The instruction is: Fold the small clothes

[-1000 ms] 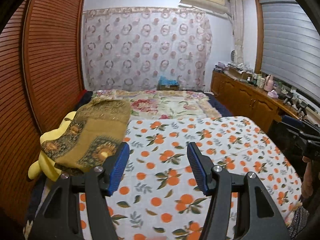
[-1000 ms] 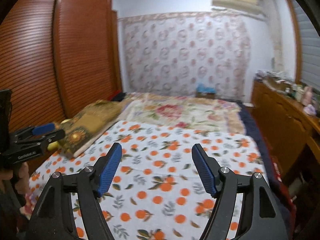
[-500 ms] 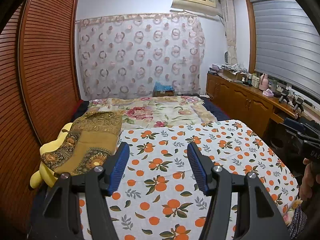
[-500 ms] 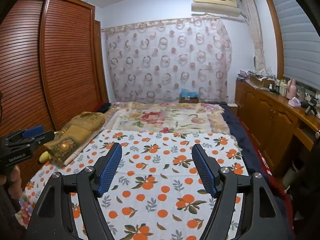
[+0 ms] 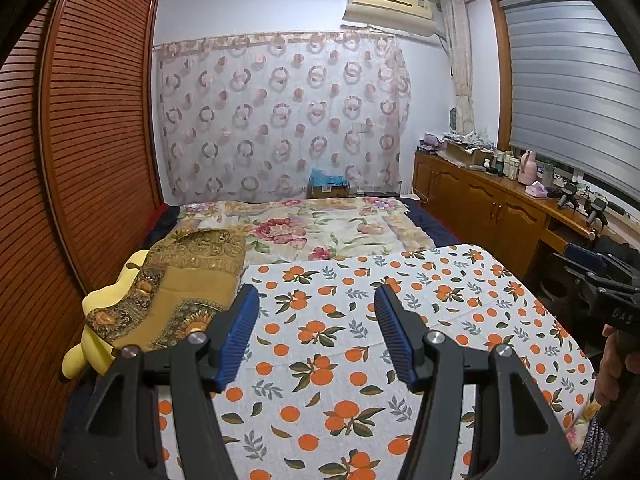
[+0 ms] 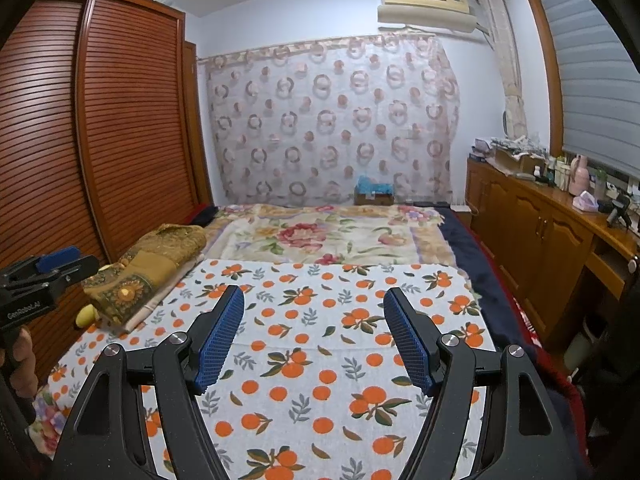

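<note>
My left gripper (image 5: 316, 296) hovers open over the orange-print sheet (image 5: 332, 360), with nothing between its blue pads (image 5: 236, 332). My right gripper (image 6: 314, 294) is open too and hangs empty above the same sheet (image 6: 320, 364). A folded brown and gold patterned cloth (image 5: 180, 284) lies at the sheet's left edge on a yellow plush toy (image 5: 100, 300); the right wrist view shows this cloth (image 6: 148, 268) too. Each view catches the other gripper at its side: the right one (image 5: 600, 276), the left one (image 6: 44, 272). Neither gripper touches any cloth.
A floral blanket (image 5: 320, 228) covers the far half of the bed. A slatted wooden wardrobe (image 5: 88, 140) runs close along the left. A wooden cabinet (image 6: 540, 216) with bottles and clutter lines the right wall. A box with blue stuff (image 6: 374, 192) sits below the curtain.
Both grippers drew back and rose a little, mostly in the first half second, so more wall and ceiling shows. Their jaws kept the same width. The cloth did not move.
</note>
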The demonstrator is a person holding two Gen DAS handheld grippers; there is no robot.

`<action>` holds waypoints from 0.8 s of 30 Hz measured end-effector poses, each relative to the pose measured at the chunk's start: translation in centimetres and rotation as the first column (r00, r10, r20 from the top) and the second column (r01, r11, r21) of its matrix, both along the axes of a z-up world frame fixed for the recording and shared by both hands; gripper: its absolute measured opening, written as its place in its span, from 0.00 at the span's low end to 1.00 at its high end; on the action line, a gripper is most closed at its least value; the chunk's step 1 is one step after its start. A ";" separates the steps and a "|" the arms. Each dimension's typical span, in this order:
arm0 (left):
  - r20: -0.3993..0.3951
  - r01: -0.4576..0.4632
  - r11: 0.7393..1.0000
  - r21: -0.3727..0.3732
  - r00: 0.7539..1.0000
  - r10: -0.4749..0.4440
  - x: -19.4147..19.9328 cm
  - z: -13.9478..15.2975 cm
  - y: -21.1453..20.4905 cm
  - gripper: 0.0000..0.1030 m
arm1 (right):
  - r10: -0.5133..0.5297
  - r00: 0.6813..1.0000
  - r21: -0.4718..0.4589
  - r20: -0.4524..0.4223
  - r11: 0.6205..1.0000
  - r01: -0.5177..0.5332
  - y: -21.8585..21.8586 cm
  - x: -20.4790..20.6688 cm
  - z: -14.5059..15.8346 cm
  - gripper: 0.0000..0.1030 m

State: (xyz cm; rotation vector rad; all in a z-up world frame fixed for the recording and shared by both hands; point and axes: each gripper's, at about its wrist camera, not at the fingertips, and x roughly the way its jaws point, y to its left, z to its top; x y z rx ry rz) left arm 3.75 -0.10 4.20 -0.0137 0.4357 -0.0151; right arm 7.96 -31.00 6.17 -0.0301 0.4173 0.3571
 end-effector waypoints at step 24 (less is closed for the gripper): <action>0.011 -0.003 1.000 0.001 1.000 0.003 -0.3 0.8 -0.2 0.58 | -0.005 1.000 0.001 0.006 1.000 0.005 -0.1 -0.2 -0.1 0.72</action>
